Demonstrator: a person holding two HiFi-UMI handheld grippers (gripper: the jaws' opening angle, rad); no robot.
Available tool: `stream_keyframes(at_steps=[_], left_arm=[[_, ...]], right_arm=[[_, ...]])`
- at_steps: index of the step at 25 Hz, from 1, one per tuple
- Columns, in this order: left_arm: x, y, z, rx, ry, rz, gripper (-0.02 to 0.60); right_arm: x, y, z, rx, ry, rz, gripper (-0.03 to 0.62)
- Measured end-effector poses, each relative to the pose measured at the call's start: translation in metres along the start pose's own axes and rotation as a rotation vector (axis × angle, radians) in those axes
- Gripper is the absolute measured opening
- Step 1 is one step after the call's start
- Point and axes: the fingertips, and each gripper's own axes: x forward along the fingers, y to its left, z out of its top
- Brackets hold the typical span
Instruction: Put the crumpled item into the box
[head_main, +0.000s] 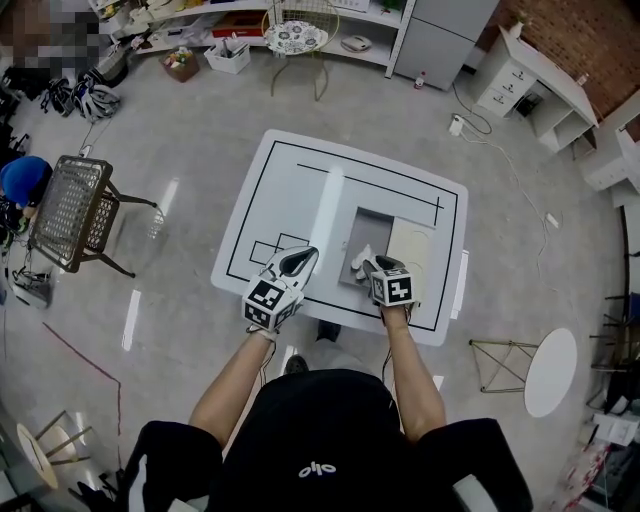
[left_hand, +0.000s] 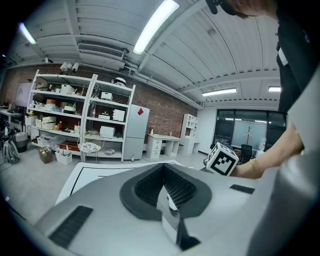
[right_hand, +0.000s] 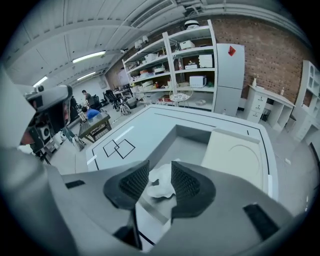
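Right gripper: my jaws stand spread, with the crumpled item loose between them at the near-left corner of the box. Risk: paper may snag a pad on withdrawal and lift out.

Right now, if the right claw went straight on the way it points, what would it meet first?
The crumpled paper, lying in the grey box between the open tips of the right claw; depth is unclear.
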Motion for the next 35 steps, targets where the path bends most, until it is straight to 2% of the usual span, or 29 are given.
stream_keyframes(at_steps=[11, 16, 20, 26, 35], left_arm=[[-0.018, -0.036, 0.028, 0.060, -0.062, -0.047, 0.008], [-0.031, -0.057, 0.043, 0.087, -0.093, -0.068, 0.008], [-0.042, -0.075, 0.052, 0.110, -0.116, -0.084, 0.008], [-0.062, -0.100, 0.057, 0.139, -0.131, -0.103, 0.008], [-0.096, -0.130, 0.053, 0.154, -0.136, -0.110, 0.008]], right_arm=[[-0.115, 0.026, 0.058, -0.045, -0.316, -0.006, 0.118], [-0.166, 0.044, 0.066, -0.088, -0.423, -0.025, 0.042], [-0.202, 0.060, 0.066, -0.122, -0.498, -0.029, 0.011], [-0.239, 0.084, 0.054, -0.153, -0.557, -0.028, 0.010], [-0.273, 0.111, 0.023, -0.159, -0.587, -0.031, 0.009]])
